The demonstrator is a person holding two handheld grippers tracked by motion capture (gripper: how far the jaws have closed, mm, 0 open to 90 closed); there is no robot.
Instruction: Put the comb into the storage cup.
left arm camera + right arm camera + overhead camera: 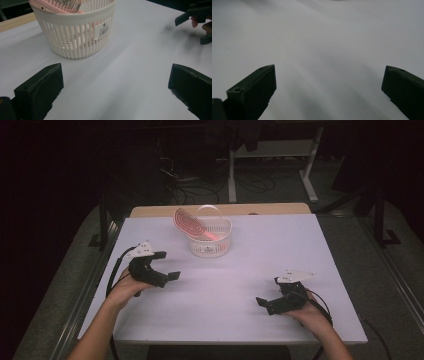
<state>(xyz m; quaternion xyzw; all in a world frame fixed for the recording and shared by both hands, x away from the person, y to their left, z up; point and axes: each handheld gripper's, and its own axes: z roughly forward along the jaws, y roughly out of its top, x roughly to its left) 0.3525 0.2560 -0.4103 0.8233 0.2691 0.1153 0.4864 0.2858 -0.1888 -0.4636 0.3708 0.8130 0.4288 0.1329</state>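
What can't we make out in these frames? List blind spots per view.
- Hairbrush in the left gripper view: top cut off by the frame edge, lower part hidden behind the basket wall.
- Label inside the basket, left gripper view: print too small to read.
- Basket floor in the high view: hidden by its rim and the brush.
- Right gripper in the left gripper view: blurred, cut off by the right edge.

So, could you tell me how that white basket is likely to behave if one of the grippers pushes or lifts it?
The white basket looks like thin slotted plastic, so it is probably light and would slide on the smooth table rather than resist. The pink brush leans over one rim, so a lift could tip it that way. The slim ribs may flex if squeezed hard.
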